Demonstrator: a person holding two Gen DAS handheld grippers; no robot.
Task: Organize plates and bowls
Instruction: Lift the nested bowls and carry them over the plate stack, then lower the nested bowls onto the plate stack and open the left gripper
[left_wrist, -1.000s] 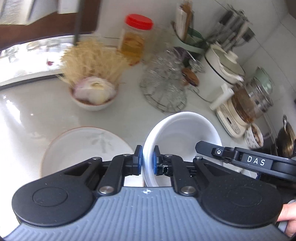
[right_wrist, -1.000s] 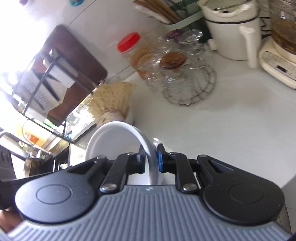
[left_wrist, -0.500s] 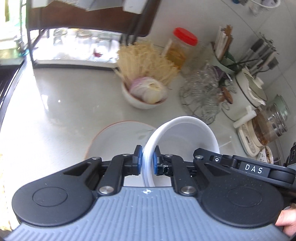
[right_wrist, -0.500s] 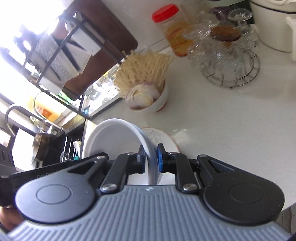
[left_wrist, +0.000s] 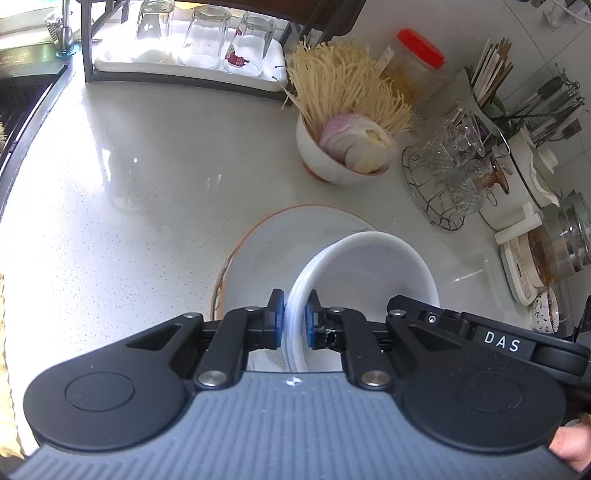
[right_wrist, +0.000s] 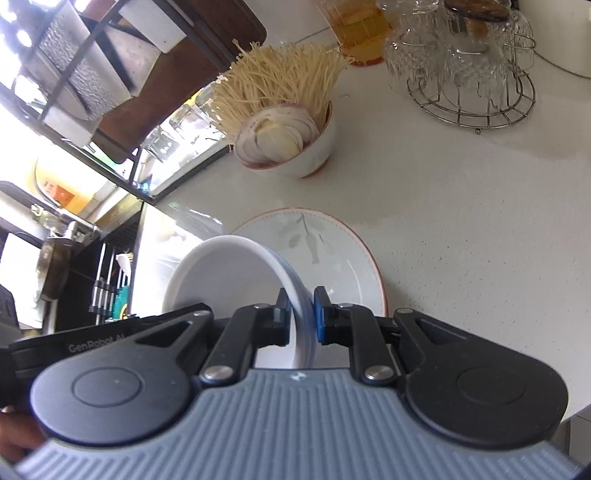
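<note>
Both grippers hold one white bowl (left_wrist: 365, 269) by opposite sides of its rim. My left gripper (left_wrist: 294, 321) is shut on the bowl's left rim. My right gripper (right_wrist: 301, 317) is shut on its right rim; the bowl (right_wrist: 229, 273) shows there too. The bowl hangs over a white plate with an orange rim (left_wrist: 266, 251), also seen in the right wrist view (right_wrist: 332, 243). I cannot tell whether the bowl touches the plate.
A bowl of enoki mushrooms and sliced onion (left_wrist: 347, 147) stands behind the plate. A wire rack of glass cups (left_wrist: 447, 173), a red-lidded jar (left_wrist: 417, 62) and appliances (left_wrist: 539, 251) lie to the right. A tray of upturned glasses (left_wrist: 199, 40) and the sink (left_wrist: 22, 88) are at the left.
Both grippers have carried the bowl leftward over the plate. The plate now lies under and behind the bowl, and the drying rack and sink have come into view.
</note>
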